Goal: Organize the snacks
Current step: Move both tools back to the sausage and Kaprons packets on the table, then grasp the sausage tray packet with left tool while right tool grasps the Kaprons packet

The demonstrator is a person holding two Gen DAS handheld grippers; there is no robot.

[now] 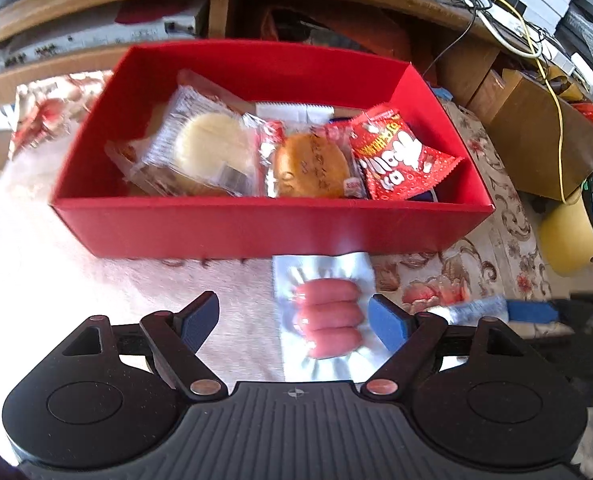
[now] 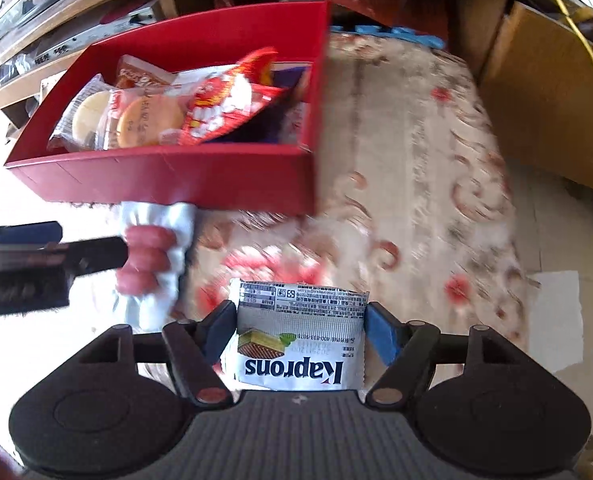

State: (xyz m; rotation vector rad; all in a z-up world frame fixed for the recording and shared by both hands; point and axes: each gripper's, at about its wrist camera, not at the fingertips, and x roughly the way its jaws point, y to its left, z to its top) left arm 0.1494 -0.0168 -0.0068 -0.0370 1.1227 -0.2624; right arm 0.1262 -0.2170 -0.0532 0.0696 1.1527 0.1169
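Left gripper [image 1: 294, 318] is hanging spread around a sausage pack [image 1: 326, 322]; right gripper [image 2: 300, 330] is pinching a wafer packet [image 2: 298, 354] near a red box [image 2: 168, 176].

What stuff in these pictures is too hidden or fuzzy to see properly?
- Snacks low in the red box: both views, covered by the red packet and the buns.
- Sausage pack: right wrist view, its left side is behind the left gripper.
- Wafer packet: right wrist view, its lower edge is hidden by the right gripper; whether the pads press it is unclear.
- Patterned cloth: blurred.
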